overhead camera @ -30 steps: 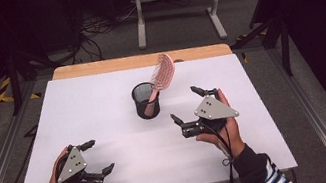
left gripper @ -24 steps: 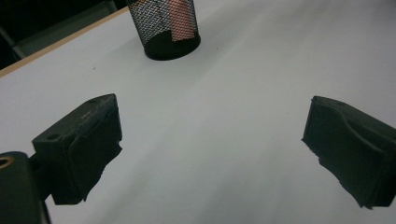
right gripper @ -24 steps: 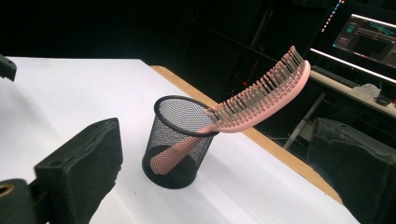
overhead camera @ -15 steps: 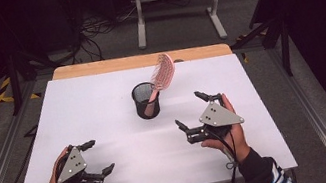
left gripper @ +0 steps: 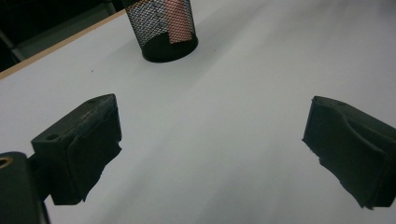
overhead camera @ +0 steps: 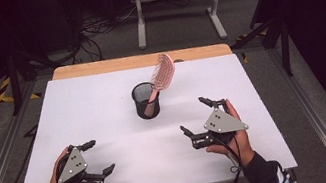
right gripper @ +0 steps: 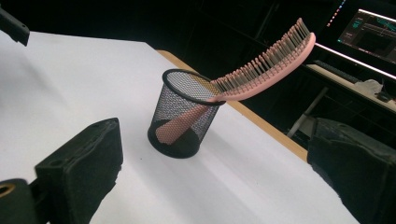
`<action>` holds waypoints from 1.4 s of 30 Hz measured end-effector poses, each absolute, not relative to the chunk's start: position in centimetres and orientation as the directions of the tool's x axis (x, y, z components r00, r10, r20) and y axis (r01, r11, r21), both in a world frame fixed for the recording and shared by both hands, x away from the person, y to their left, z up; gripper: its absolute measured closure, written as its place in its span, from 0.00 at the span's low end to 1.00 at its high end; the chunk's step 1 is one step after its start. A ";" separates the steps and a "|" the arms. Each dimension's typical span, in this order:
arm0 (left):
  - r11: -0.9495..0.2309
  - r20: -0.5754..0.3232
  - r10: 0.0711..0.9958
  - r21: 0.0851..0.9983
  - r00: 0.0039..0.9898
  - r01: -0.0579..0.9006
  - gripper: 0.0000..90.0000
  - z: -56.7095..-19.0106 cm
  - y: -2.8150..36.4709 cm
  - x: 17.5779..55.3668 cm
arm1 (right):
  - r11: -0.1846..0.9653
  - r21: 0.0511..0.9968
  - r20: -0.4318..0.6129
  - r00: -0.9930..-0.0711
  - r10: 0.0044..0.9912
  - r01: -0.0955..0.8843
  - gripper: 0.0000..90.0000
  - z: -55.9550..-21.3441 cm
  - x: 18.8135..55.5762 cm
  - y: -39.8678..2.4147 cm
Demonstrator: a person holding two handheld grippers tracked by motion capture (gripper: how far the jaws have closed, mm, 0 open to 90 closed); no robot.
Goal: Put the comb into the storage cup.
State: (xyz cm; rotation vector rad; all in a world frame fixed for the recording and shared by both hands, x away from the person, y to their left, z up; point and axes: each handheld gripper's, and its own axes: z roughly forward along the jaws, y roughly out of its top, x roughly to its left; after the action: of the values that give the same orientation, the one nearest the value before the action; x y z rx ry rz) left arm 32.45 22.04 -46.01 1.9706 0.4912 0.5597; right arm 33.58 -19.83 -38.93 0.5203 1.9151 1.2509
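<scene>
My left tongs [overhead camera: 96, 159] and right tongs [overhead camera: 197, 116] are wide open, holding nothing; ahead, the pink brush [right gripper: 261, 65] leans in its cup [right gripper: 184, 116] so it stays up.

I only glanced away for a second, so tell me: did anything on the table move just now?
The right claw drew back toward the person, away from the cup, open and holding nothing. The left claw stayed near the front edge, also open. The pink brush is leaning in the cup as before.
</scene>
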 end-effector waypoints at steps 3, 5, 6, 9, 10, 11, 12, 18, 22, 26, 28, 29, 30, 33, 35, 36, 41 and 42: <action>-0.428 0.176 0.558 0.898 0.811 0.100 0.06 -46.0 22.0 32.4 | 0.437 0.897 -0.385 -0.614 0.689 -0.072 0.05 -39.1 33.5 -20.0; -0.428 0.176 0.558 0.898 0.811 0.100 0.06 -46.0 22.0 32.4 | 0.438 0.896 -0.386 -0.614 0.689 -0.072 0.05 -39.3 33.3 -20.2; -0.426 0.174 0.559 0.899 0.811 0.101 0.06 -46.0 22.0 32.4 | 0.441 0.895 -0.386 -0.614 0.688 -0.068 0.05 -39.5 33.2 -20.4; -0.427 0.174 0.558 0.898 0.811 0.101 0.06 -46.0 22.0 32.4 | 0.444 0.893 -0.388 -0.613 0.688 -0.067 0.05 -39.6 33.1 -20.5; -0.426 0.173 0.559 0.899 0.811 0.102 0.06 -46.0 22.0 32.4 | 0.447 0.892 -0.390 -0.612 0.688 -0.065 0.05 -39.8 33.0 -20.7; -0.429 0.175 0.557 0.898 0.812 0.101 0.06 -46.0 21.9 32.4 | 0.447 0.892 -0.390 -0.611 0.689 -0.066 0.05 -39.9 33.0 -20.8; -0.429 0.175 0.557 0.898 0.812 0.101 0.06 -46.0 21.9 32.4 | 0.448 0.892 -0.390 -0.611 0.689 -0.064 0.05 -40.0 32.9 -20.9; -0.430 0.176 0.557 0.897 0.812 0.100 0.06 -46.0 21.9 32.4 | 0.467 0.882 -0.404 -0.606 0.685 -0.061 0.05 -40.6 32.7 -21.4; -0.428 0.175 0.559 0.898 0.811 0.100 0.06 -46.0 21.9 32.4 | 0.473 0.879 -0.406 -0.608 0.682 -0.057 0.05 -41.0 32.6 -21.6; -0.433 0.183 0.555 0.896 0.812 0.094 0.06 -46.0 21.9 32.3 | 0.468 0.882 -0.398 -0.611 0.684 -0.052 0.05 -41.3 32.4 -22.1; -0.431 0.181 0.555 0.897 0.812 0.095 0.06 -46.0 21.8 32.3 | 0.470 0.881 -0.399 -0.609 0.686 -0.048 0.05 -41.5 32.3 -22.4; -0.430 0.179 0.556 0.898 0.812 0.097 0.06 -46.0 21.8 32.3 | 0.470 0.882 -0.397 -0.609 0.687 -0.045 0.05 -41.7 32.3 -22.5; -0.432 0.180 0.556 0.897 0.811 0.097 0.06 -46.0 21.8 32.3 | 0.469 0.882 -0.394 -0.609 0.688 -0.041 0.05 -41.7 32.2 -22.6; -0.434 0.182 0.555 0.896 0.812 0.096 0.06 -46.0 21.8 32.3 | 0.468 0.883 -0.390 -0.607 0.693 -0.032 0.05 -42.1 32.2 -23.0; -0.435 0.182 0.556 0.895 0.811 0.097 0.06 -46.0 21.8 32.3 | 0.465 0.885 -0.384 -0.603 0.699 -0.024 0.05 -42.4 32.2 -23.3; -0.435 0.182 0.556 0.895 0.811 0.097 0.06 -46.0 21.8 32.3 | 0.463 0.886 -0.381 -0.603 0.701 -0.021 0.05 -42.5 32.2 -23.4; -0.434 0.184 0.554 0.896 0.812 0.093 0.06 -46.0 21.9 32.3 | 0.465 0.885 -0.374 -0.601 0.707 -0.003 0.04 -43.2 32.1 -24.2; -0.435 0.184 0.554 0.896 0.812 0.094 0.06 -46.0 21.9 32.3 | 0.467 0.884 -0.371 -0.600 0.708 0.004 0.04 -43.4 32.1 -24.3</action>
State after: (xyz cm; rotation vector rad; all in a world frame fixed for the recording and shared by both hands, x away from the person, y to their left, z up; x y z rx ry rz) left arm 32.32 21.86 -45.98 1.9751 0.4825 0.5661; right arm 32.07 -24.34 -43.41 0.5927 1.9562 1.1756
